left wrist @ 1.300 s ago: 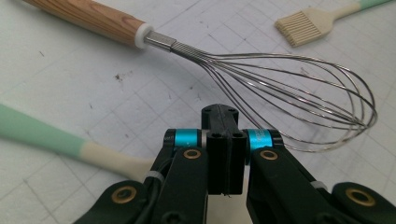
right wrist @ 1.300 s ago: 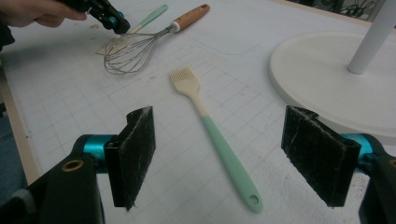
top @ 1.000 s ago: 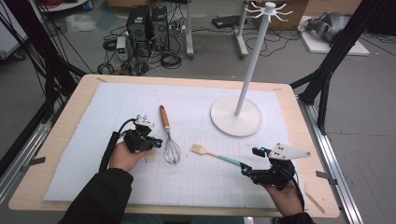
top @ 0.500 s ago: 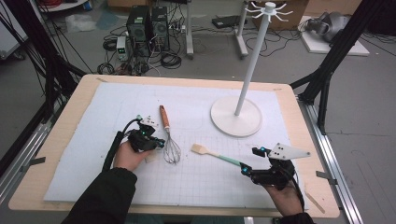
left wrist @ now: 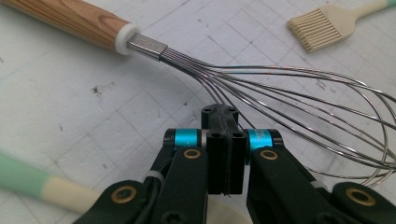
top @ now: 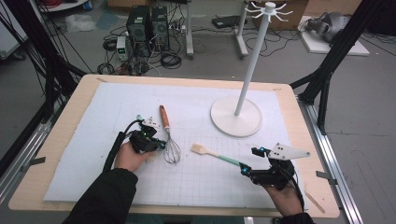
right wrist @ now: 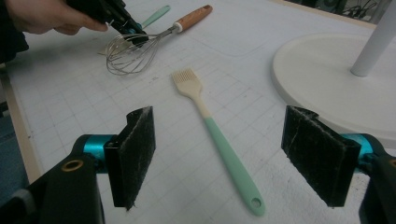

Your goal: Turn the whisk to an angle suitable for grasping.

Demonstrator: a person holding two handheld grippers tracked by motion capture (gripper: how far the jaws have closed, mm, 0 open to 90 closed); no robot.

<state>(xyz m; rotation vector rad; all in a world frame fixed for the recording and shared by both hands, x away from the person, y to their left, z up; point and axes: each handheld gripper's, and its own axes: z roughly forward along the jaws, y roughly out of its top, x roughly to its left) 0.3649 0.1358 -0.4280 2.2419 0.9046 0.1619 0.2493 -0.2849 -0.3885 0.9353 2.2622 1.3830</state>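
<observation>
Whisk point(top: 169, 140) wires sat pinched in my clenched left gripper point(top: 160, 144), yet unlifted; my right gripper point(top: 249, 161) gaped around the brush point(right wrist: 212, 134). Hanging on the far stand point(top: 243, 88) remained.

Wooden desk point(top: 299, 100), topped by white gridded mat point(top: 116, 100). On mat: wood-handled whisk point(top: 167, 133) near centre; at 4 o'clock from it, mint-handled silicone basting brush point(top: 215, 155); at 2 o'clock, white hook stand's round base point(top: 236, 119).

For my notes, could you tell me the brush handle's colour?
Mint green brush handle, clearest in the right gripper view.
</observation>
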